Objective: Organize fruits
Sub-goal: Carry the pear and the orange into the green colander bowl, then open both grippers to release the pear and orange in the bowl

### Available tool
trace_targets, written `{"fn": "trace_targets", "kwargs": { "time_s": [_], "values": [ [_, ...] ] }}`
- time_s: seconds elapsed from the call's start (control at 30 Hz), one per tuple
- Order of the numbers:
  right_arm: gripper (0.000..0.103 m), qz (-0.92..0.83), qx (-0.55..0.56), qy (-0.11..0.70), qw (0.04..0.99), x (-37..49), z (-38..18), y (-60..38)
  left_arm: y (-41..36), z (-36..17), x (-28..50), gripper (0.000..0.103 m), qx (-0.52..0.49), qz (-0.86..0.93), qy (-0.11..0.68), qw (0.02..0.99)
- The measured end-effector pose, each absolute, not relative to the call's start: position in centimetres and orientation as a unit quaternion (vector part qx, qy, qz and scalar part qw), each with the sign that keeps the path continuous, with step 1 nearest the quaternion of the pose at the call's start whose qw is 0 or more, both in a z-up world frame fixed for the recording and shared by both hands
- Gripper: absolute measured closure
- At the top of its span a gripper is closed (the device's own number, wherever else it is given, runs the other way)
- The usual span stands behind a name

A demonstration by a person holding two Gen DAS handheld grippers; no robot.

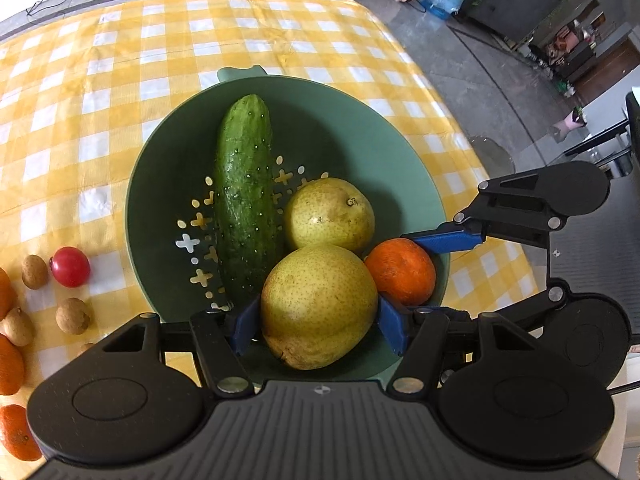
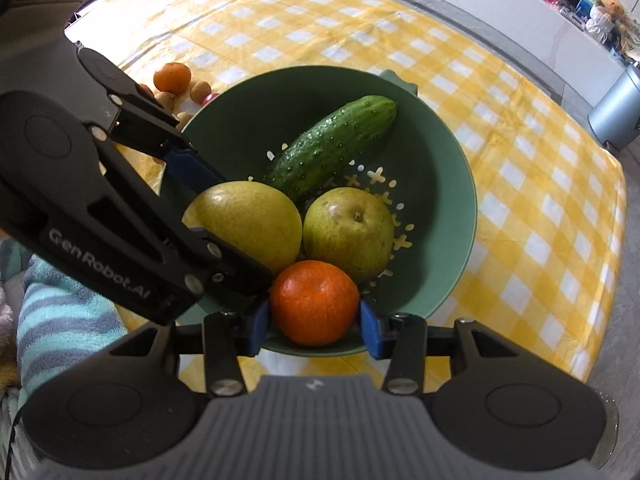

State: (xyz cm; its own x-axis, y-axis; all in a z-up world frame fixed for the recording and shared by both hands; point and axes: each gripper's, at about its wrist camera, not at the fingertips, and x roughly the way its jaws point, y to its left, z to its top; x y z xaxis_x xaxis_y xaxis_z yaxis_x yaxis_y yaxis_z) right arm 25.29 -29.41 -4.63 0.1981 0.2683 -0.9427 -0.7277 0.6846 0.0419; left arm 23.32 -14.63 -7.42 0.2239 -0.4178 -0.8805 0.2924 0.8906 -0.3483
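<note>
Colander (image 1: 160, 184) with cucumber (image 1: 244, 196), pear (image 1: 328, 216); left gripper (image 1: 320, 328) clamping pear (image 1: 316, 304), right gripper (image 2: 316, 320) clamping orange (image 2: 314, 300)

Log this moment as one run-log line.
left gripper: shut on near pear | right gripper: shut on orange | both over green colander | inside: cucumber, second pear

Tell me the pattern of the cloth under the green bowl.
Yellow-and-white checked tablecloth, clearest in the left wrist view.
</note>
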Motion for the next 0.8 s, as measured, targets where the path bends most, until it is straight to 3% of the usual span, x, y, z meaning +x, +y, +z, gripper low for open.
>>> {"fn": "trace_targets", "kwargs": {
  "time_s": [0.27, 0.43, 0.67, 0.73, 0.8],
  "values": [
    [0.058, 0.333, -0.213, 0.543, 0.741, 25.5, -4.9, -29.3, -15.3, -7.5, 23.5, 0.032, -0.039, -0.225, 0.581, 0.781],
    [0.057, 0.33, -0.207, 0.538, 0.748, 25.5, -4.6, -29.7, -14.8, -7.4, 23.5, 0.022, -0.067, -0.225, 0.579, 0.78],
    [0.056, 0.326, -0.207, 0.534, 0.752, 25.0, -4.4, -29.6, -14.4, -6.9, 23.2, 0.022, -0.072, -0.23, 0.572, 0.784],
    [0.053, 0.325, -0.206, 0.531, 0.755, 24.8, -4.0, -29.7, -13.9, -6.2, 22.9, 0.027, -0.077, -0.233, 0.562, 0.79],
    [0.055, 0.327, -0.208, 0.53, 0.754, 24.7, -3.8, -29.8, -13.3, -5.6, 22.6, 0.04, -0.084, -0.232, 0.551, 0.797]
  ]
}}
